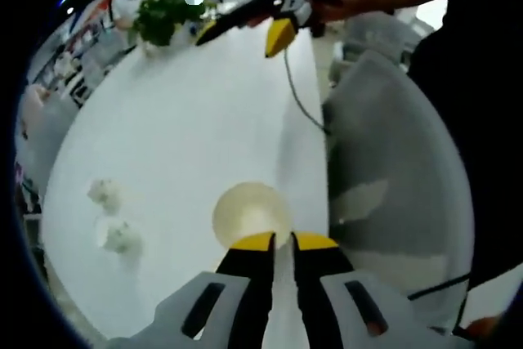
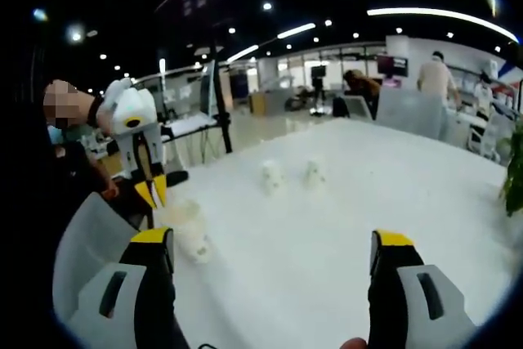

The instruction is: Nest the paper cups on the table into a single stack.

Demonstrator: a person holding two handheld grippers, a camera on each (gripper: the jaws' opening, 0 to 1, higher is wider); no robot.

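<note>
Right gripper (image 2: 274,251) jaws wide apart — left gripper (image 2: 152,192) pinches a paper cup (image 2: 189,230).

Ahead of your right gripper (image 2: 274,251), whose jaws stand wide apart, the white table (image 2: 351,194) lies bare up to two small crumpled cups (image 2: 290,176) standing side by side. To your left, the left gripper (image 2: 151,194) hangs over a paper cup (image 2: 188,230) near the table edge, blocking that side. A potted plant (image 1: 167,14) and a grey chair (image 1: 392,194) bound the far end and one long edge.
</note>
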